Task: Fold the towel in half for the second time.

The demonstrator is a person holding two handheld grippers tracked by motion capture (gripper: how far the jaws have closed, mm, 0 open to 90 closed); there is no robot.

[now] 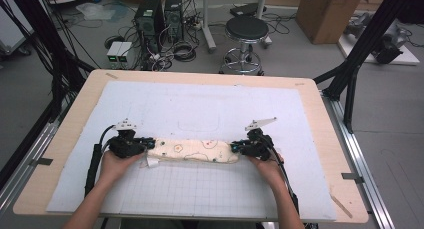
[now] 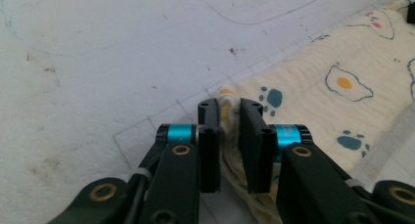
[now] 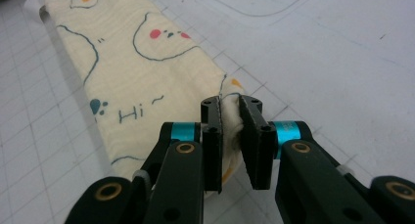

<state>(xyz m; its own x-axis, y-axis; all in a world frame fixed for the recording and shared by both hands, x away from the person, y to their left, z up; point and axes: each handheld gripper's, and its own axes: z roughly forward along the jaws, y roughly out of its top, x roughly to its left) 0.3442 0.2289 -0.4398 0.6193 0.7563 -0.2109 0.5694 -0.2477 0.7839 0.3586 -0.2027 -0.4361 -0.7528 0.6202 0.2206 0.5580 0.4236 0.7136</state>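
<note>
Folded cloth (image 1: 196,150) lies as a long strip across the near middle of the table (image 1: 320,134), on a white gridded mat (image 1: 200,114). Cloth is cream with printed fried eggs, paw prints and outlined faces (a "Hi" is legible in the right gripper view).

Left gripper (image 1: 141,144) is at the strip's left end, jaws narrow and pinching a bunched corner of fabric (image 2: 230,106). Right gripper (image 1: 237,148) is at the right end, jaws likewise narrow and clamped on that end's fabric (image 3: 230,111). Each sits in one of the person's hands; a cable trails back from each.

Nothing stands between the grippers except the cloth itself. The mat beyond the strip is bare apart from faint pen outlines (image 1: 199,121) and some small stains.

Room: grey floor behind the table, a black round stool (image 1: 246,31), two computer towers (image 1: 159,18) with tangled cables, a cardboard box (image 1: 330,11) at upper right, black frame struts on both sides.
</note>
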